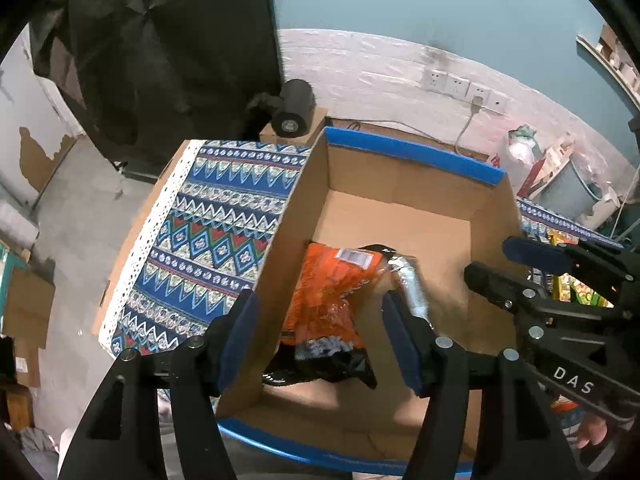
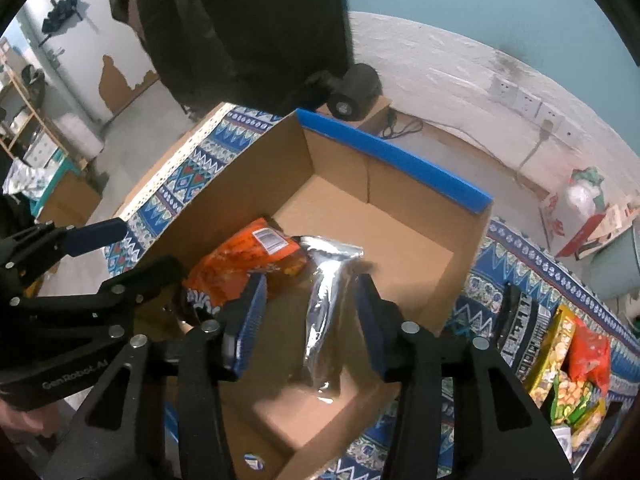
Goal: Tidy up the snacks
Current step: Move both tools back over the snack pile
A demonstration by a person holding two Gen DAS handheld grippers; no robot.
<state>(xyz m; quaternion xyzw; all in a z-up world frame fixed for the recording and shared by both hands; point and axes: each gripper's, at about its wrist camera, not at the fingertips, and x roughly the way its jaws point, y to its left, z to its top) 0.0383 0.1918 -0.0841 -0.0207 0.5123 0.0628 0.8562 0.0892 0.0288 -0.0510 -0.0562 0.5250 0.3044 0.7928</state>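
An open cardboard box [image 1: 404,184] [image 2: 400,216] with blue-taped rims stands on a patterned tablecloth. Inside lie an orange snack bag [image 1: 328,300] [image 2: 244,260] and a silver foil packet [image 1: 412,284] [image 2: 324,304]. My left gripper [image 1: 320,340] is open over the box's left wall, above the orange bag. My right gripper [image 2: 310,320] is open above the silver packet, its fingers on either side and apart from it. The right gripper also shows in the left wrist view [image 1: 532,264], and the left gripper shows in the right wrist view [image 2: 120,248].
Several snack bags [image 2: 560,360] lie on the tablecloth [image 1: 208,216] right of the box. A black cylinder [image 1: 294,108] sits on a small box behind the table. Wall sockets [image 1: 460,86] with a cable are behind. Concrete floor lies to the left.
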